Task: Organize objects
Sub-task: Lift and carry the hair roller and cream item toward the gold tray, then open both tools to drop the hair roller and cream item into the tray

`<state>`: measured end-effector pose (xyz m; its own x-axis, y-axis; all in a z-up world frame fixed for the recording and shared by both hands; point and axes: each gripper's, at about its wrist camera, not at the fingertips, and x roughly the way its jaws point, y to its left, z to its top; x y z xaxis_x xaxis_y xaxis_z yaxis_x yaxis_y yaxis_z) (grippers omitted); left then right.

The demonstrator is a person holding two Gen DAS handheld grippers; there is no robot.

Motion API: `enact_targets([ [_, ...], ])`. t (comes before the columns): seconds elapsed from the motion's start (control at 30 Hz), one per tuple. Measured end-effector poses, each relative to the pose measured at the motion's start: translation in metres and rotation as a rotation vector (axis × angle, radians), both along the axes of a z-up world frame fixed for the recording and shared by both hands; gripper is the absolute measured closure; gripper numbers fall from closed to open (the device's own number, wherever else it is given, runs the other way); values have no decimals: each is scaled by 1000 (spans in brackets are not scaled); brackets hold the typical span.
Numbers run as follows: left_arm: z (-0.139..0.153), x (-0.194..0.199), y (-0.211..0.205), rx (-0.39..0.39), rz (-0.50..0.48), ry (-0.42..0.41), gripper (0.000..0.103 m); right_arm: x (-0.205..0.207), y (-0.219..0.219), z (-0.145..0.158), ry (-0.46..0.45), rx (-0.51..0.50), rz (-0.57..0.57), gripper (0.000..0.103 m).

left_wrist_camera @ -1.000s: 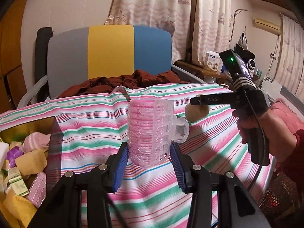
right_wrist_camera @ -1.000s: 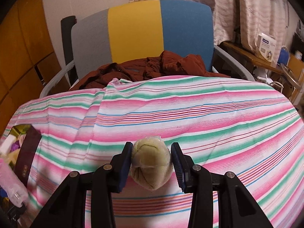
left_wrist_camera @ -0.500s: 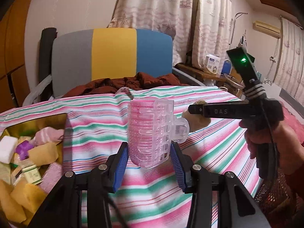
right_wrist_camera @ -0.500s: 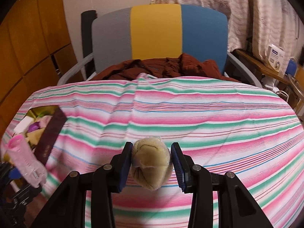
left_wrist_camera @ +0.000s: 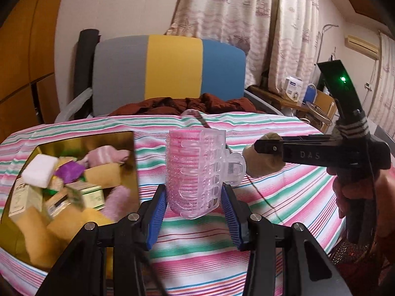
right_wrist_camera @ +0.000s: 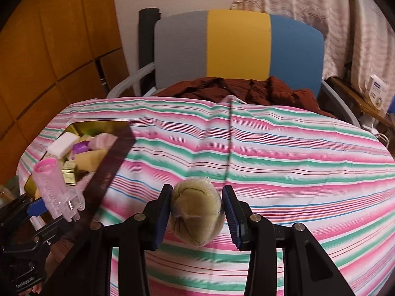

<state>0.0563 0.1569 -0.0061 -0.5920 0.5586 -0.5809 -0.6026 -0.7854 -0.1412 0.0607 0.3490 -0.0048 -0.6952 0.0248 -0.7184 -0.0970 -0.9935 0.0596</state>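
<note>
While you tilt both tools downward over the striped table, your left tool sits at the bottom centre of its view, its blue pads closed on one clear-and-pink hair roller clip held upright. Your right tool is clamped on one beige sock ball, low in the middle of its frame; from the left view it reaches in from the right edge, your hand wrapped round its grip. One gold box lies at the left of both views, crowded with yellow sponges, small cartons, a white block and pink socks. Beyond the table's far edge stands one grey, yellow and blue chair with a dark red garment heaped on it; curtains hang behind.
</note>
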Motion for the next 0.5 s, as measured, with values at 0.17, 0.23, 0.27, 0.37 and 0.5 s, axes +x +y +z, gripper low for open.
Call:
enact_targets([
  [0.17,1,-6,-24,14,38,-7,58,-3,-25,3,7,-18,35,61],
  [0.23,1,-6,-31,16,47,-8,58,-5,-37,5,10,-17,51,61],
  [0.27,1,-7,-35,19,54,-7,58,-6,-42,5,12,-19,57,61],
  [0.37,1,-9,-49,23,73,-8,58,-9,-59,6,13,-40,81,61],
  [0.5,0,-13,-74,22,108,-8,58,-11,-78,6,13,-83,113,61],
])
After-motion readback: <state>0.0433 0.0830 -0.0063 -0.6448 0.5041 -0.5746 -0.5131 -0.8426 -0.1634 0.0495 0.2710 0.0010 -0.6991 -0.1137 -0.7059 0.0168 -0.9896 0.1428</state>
